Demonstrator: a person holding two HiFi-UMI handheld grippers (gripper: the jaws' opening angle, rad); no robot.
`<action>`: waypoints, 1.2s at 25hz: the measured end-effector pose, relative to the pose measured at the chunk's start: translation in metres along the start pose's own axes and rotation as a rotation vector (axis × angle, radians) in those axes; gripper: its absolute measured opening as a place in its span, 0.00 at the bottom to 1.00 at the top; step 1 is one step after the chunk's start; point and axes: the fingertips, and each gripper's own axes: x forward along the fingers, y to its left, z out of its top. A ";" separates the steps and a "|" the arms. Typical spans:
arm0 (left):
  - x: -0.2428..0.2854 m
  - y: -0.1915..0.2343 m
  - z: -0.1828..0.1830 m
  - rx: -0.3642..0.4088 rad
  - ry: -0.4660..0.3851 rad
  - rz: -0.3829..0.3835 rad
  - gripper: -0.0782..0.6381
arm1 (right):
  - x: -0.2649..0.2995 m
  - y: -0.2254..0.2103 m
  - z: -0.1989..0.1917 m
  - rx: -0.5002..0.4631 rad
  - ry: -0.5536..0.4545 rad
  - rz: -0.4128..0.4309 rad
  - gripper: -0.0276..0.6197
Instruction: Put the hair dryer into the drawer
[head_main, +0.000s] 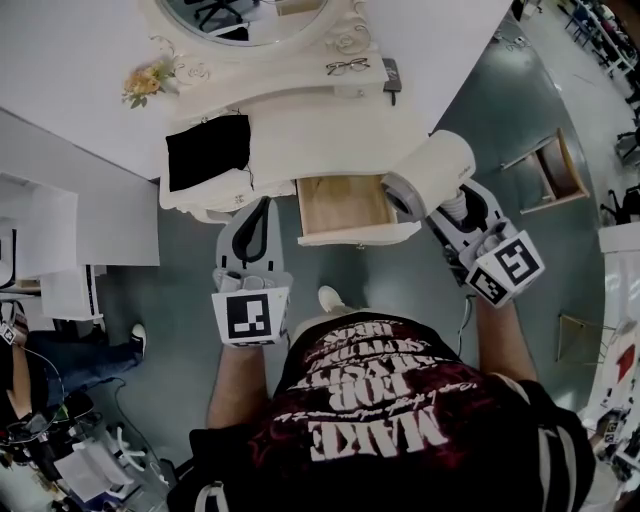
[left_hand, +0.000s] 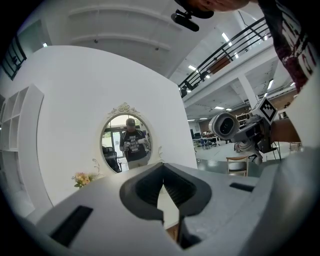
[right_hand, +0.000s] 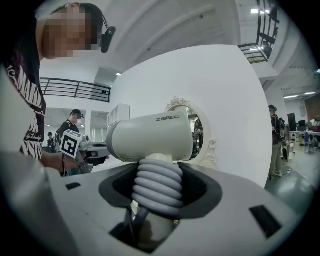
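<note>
A white hair dryer (head_main: 430, 172) with a ribbed grey handle (right_hand: 155, 187) stands upright in my right gripper (head_main: 440, 207), whose jaws are shut on that handle. It hangs just right of the open drawer (head_main: 358, 236), whose wooden inside shows nothing in it. The drawer is pulled out of the white vanity table (head_main: 300, 130). My left gripper (head_main: 257, 210) sits left of the drawer, jaws shut with nothing between them (left_hand: 162, 186). In the left gripper view the hair dryer (left_hand: 223, 126) shows at the right.
On the vanity lie a black cloth (head_main: 207, 150), flowers (head_main: 145, 82), glasses (head_main: 347, 67) and a small dark item (head_main: 392, 76), below an oval mirror (head_main: 245, 18). A wooden chair (head_main: 555, 175) stands right. A white shelf (head_main: 40, 250) and a person (head_main: 60, 365) are at the left.
</note>
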 end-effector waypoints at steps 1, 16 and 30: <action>0.002 0.003 -0.001 -0.001 -0.002 -0.006 0.12 | 0.003 0.000 0.000 0.000 0.001 -0.005 0.40; 0.011 0.025 -0.015 -0.015 -0.030 -0.074 0.12 | 0.026 0.019 -0.008 0.002 0.024 -0.061 0.40; 0.027 0.016 -0.018 -0.020 0.006 -0.046 0.12 | 0.051 0.006 -0.015 0.024 0.044 0.036 0.40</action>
